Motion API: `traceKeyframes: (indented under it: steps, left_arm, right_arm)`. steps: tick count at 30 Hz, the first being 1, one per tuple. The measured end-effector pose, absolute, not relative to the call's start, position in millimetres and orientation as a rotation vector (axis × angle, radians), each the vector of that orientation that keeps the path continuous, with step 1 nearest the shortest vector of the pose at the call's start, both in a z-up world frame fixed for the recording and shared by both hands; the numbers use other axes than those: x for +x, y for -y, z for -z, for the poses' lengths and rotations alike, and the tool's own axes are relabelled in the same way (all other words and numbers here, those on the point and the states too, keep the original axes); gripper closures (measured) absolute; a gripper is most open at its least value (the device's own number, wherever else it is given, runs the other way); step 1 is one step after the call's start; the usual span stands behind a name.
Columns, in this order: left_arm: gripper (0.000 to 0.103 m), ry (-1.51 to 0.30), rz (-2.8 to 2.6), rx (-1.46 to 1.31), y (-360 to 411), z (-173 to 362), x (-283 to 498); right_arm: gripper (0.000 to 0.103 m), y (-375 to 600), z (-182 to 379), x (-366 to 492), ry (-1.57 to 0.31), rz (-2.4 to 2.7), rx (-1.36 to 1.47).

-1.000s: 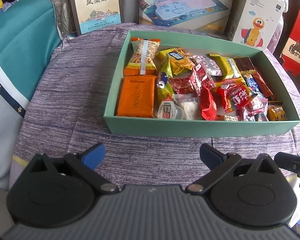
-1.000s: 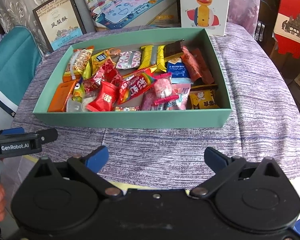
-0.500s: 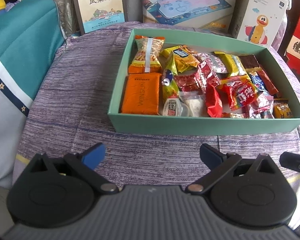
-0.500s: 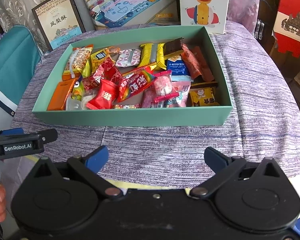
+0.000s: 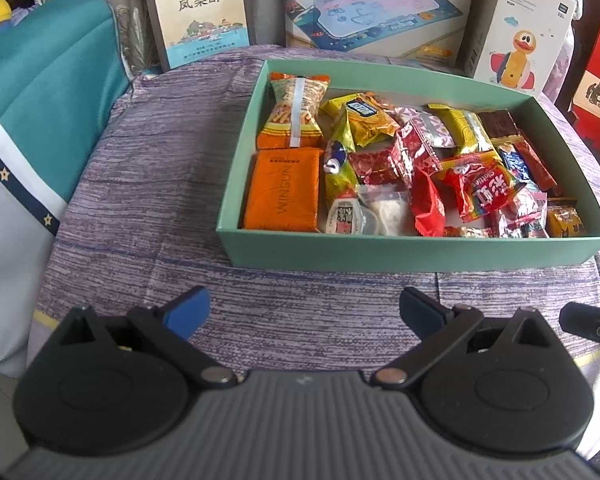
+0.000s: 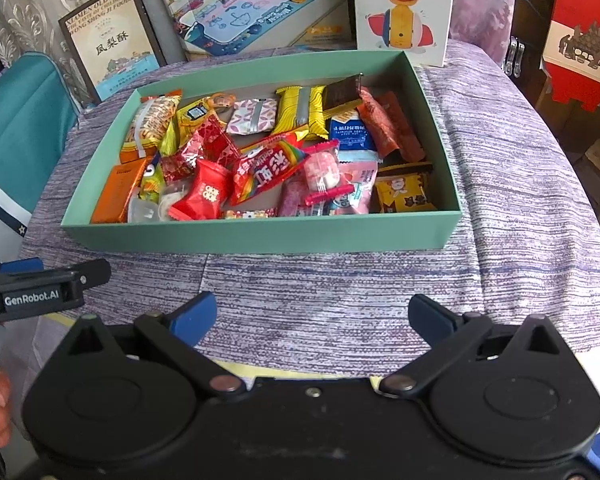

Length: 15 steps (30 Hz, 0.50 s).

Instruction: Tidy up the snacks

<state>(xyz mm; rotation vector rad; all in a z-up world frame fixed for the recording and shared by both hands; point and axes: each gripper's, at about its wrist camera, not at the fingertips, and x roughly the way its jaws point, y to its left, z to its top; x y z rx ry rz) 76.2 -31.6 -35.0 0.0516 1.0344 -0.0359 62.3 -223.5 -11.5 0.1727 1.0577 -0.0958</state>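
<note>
A shallow green box (image 5: 412, 249) (image 6: 256, 236) sits on the purple-clothed table (image 5: 148, 184) and holds several snack packets. An orange flat pack (image 5: 283, 190) lies in its near left corner, with a red rainbow candy bag (image 5: 482, 188) (image 6: 266, 168) toward the middle. My left gripper (image 5: 304, 310) is open over the cloth, short of the box's front wall, nothing between its fingers. My right gripper (image 6: 312, 316) is open too, also in front of the box. The left gripper's body (image 6: 40, 290) shows at the left edge of the right wrist view.
Upright boxes line the table's far side: a pineapple-cake box (image 5: 198, 8), a drawing-mat box (image 5: 376, 4), a duck toy box (image 5: 518, 36) (image 6: 402, 8). A teal cushion (image 5: 40, 92) stands left. A red carton (image 6: 588, 20) is right. Bare cloth lies left of the green box.
Both grippers have drawn back a little from the box and stayed open. The left wrist view has shifted slightly, so the box sits further right in it. No snack has moved.
</note>
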Motion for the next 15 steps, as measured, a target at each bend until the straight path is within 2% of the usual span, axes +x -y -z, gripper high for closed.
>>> traceKeyframes:
  steps: [15]
  left_arm:
    - [0.0, -1.036, 0.045, 0.067, 31.8, 33.5, 77.1]
  right_arm:
    - [0.0, 224.4, 8.7, 63.4, -1.05, 0.108, 0.171]
